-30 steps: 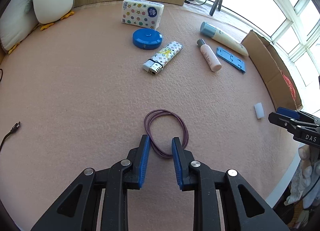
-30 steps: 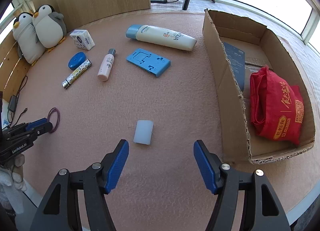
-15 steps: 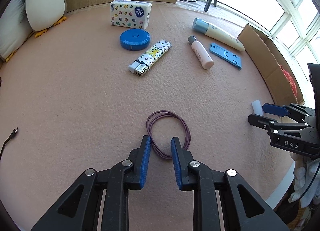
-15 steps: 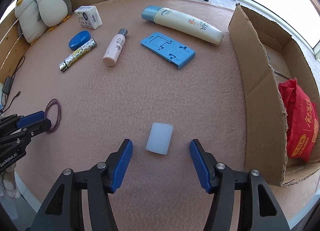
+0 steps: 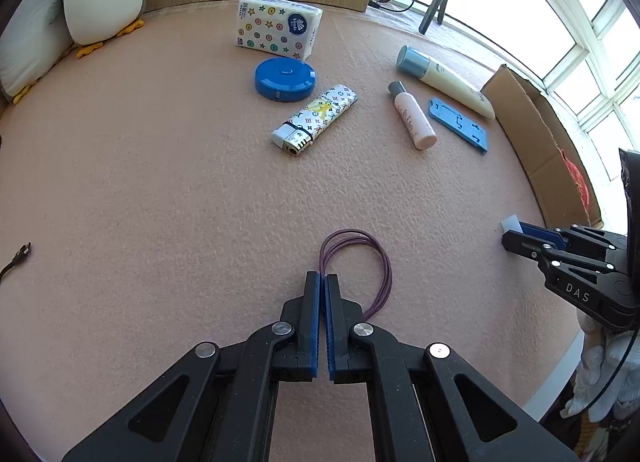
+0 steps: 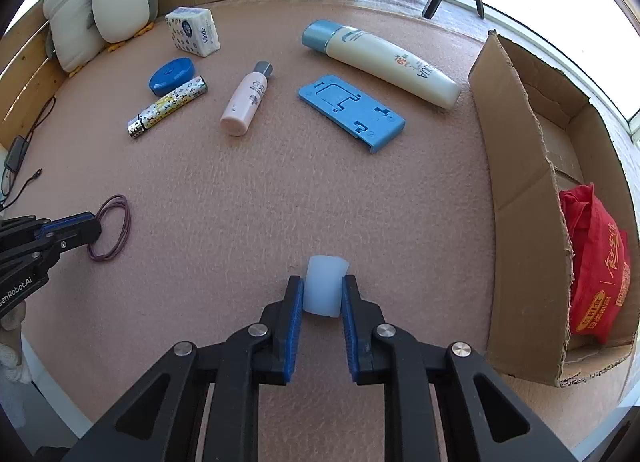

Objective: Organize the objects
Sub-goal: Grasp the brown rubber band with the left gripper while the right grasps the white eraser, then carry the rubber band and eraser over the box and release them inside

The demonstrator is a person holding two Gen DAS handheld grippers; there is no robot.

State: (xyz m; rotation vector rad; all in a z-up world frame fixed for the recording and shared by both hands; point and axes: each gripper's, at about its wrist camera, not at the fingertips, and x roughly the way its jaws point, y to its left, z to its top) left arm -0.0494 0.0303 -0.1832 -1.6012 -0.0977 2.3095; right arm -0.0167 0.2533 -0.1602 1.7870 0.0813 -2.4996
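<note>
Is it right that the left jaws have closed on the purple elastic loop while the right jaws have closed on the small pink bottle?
Not quite. In the right wrist view the right gripper has just closed on the small translucent white cap; the small pink bottle lies untouched farther up the mat. The left gripper has indeed just closed on the purple elastic loop.

"Vinda" on tissue pack (image 6: 194, 32), "DAS" on right gripper (image 5: 510, 236)
</note>
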